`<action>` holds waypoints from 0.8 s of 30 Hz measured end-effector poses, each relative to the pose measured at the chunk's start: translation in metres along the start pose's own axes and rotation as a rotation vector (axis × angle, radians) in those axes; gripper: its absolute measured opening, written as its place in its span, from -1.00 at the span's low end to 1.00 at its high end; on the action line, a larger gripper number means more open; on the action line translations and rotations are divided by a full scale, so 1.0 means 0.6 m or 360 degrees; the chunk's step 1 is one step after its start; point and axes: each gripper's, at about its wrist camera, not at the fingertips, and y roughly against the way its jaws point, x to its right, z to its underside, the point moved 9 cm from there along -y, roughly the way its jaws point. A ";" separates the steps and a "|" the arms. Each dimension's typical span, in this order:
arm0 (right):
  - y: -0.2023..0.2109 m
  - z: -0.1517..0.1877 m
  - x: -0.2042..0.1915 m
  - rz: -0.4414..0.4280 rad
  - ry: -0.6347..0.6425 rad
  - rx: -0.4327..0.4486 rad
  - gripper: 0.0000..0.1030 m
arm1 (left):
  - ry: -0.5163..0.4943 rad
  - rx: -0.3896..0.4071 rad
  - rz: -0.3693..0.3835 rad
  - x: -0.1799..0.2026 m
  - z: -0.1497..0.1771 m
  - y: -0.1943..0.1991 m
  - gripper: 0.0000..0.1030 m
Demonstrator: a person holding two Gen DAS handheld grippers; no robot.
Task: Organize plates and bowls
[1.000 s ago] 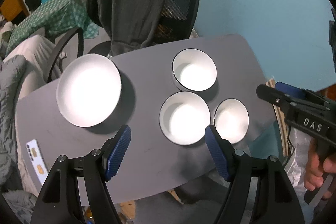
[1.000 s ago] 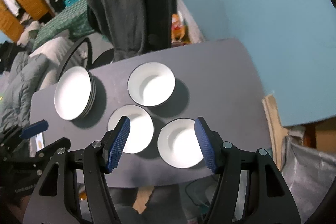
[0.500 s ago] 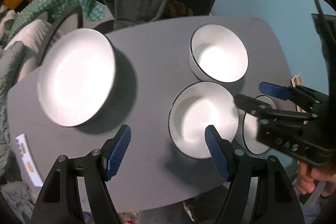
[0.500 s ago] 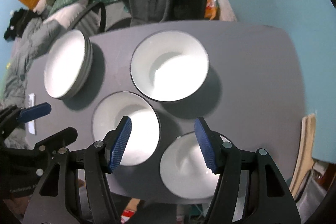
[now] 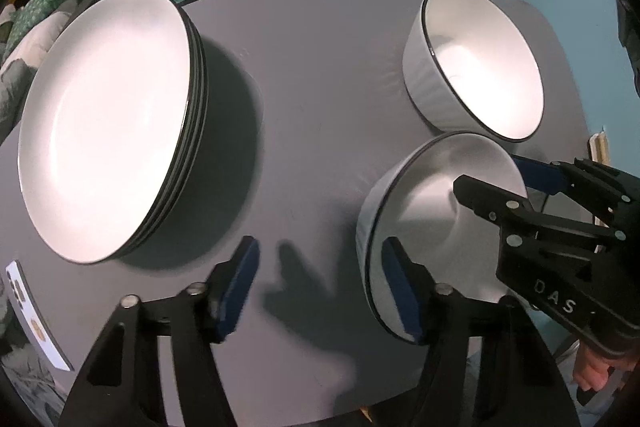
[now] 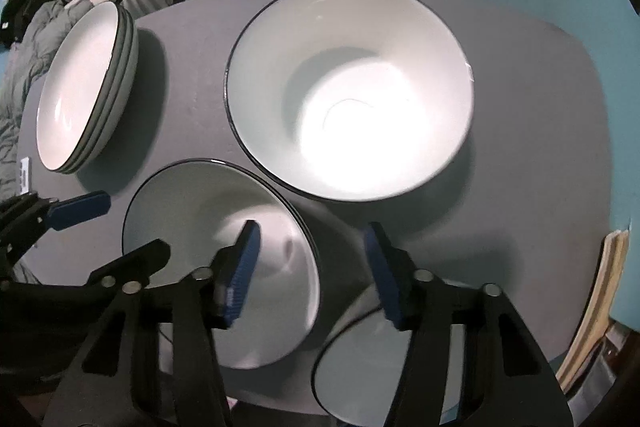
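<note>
Grey table [image 5: 320, 75] by a blue wall, office chair behind. Stack of plates [image 5: 108, 123] sits at its left. Three white bowls on the right: far bowl [image 6: 352, 91], middle bowl [image 5: 436, 227], near bowl [image 6: 360, 375]. My left gripper [image 5: 318, 291] straddles the middle bowl's left rim, jaws just been closing, pads not yet pressing. My right gripper [image 6: 312, 275] straddles the same bowl's right rim, also just been closing, no contact visible. Phone [image 5: 34, 315] lies on the table's left edge.
</note>
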 end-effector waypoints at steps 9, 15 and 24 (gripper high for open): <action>-0.011 0.014 -0.005 0.0071 0.0001 -0.0069 -0.52 | -0.0092 -0.0049 0.0047 0.011 -0.005 -0.010 -0.32; -0.008 0.035 -0.016 -0.0046 -0.0115 -0.0136 -0.53 | -0.0151 -0.0072 0.0023 0.004 0.002 -0.004 -0.46; 0.007 0.071 -0.042 -0.0124 -0.0220 -0.0126 -0.67 | -0.0198 -0.0091 -0.0004 -0.029 0.015 0.010 -0.46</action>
